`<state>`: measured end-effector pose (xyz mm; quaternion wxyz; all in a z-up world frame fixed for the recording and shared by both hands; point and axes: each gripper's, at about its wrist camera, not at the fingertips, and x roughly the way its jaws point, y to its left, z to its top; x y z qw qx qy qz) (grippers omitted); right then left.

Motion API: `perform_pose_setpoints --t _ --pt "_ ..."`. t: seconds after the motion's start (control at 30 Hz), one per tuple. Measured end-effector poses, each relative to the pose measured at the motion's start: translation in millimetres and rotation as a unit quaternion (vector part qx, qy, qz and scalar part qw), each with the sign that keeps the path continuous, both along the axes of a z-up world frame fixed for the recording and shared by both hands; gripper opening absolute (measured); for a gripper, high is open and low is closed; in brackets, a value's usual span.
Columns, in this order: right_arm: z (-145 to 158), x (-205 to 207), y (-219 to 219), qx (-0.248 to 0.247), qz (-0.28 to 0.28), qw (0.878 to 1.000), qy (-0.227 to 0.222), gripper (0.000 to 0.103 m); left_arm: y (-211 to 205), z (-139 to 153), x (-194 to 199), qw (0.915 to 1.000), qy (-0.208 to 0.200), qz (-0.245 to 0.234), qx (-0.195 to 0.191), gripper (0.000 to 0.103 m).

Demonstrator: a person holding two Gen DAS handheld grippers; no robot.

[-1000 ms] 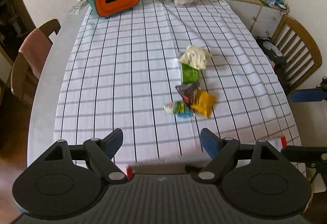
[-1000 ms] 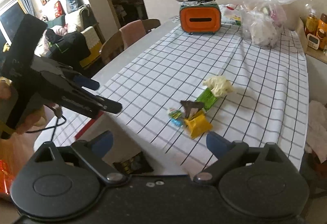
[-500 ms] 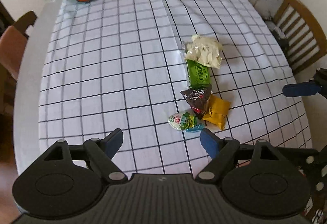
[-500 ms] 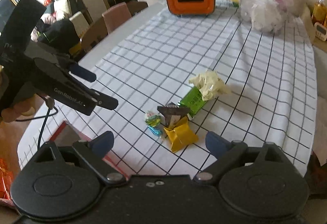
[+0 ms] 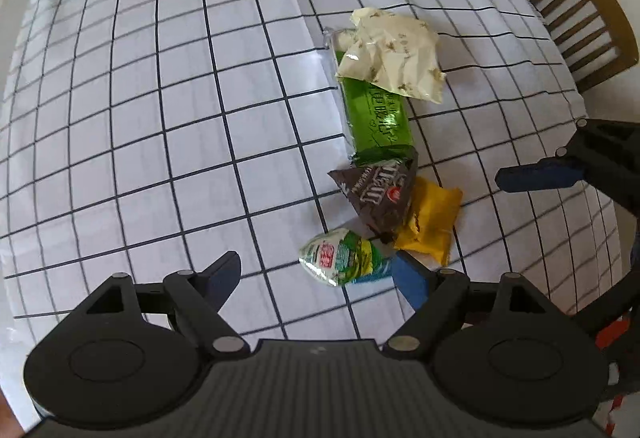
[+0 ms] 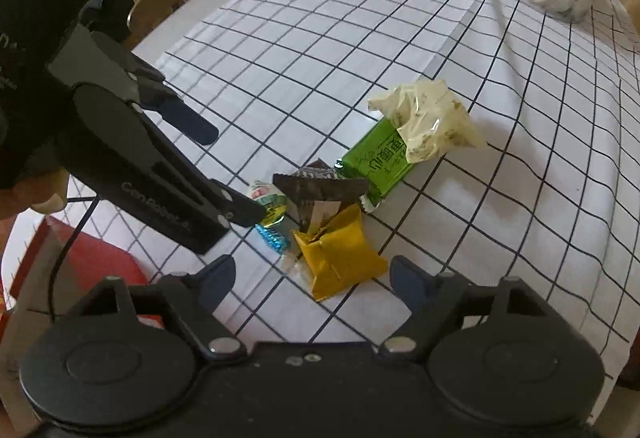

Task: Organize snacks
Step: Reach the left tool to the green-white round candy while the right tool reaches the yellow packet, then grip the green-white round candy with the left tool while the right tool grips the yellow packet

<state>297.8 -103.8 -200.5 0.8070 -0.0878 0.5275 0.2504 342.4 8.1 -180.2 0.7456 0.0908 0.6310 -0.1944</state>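
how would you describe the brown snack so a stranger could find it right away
On the checked tablecloth lies a short row of snacks. The brown packet sits between the green bar and the yellow packet, overlapping both. It is the only dark, triangular wrapper there.

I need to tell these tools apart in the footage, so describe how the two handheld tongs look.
Both tongs are matte black plastic with dark blue pads on the fingertips, round pivot discs and small silver pins. The left tongs carry pale lettering along one finger and a thin black cable hanging below. The right tongs show a ribbed black body behind the fingers.
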Motion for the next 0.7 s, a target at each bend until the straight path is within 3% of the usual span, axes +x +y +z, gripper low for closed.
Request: perform_pose_setpoints --t 0.2,0.5,0.7 --pt "-17 12 9 -0.036 0.011 0.999 0.006 0.078 -2 -19 12 0.9993 0.03 0.021 -0.009 0.082" --pt "-35 15 26 -0.078 0.044 0.996 -0.003 0.067 -9 -29 8 0.9996 0.026 0.01 -0.004 0.075" --pt "-36 17 30 -0.079 0.047 0.996 -0.012 0.061 -16 -28 6 0.9999 0.011 0.005 0.006 0.057"
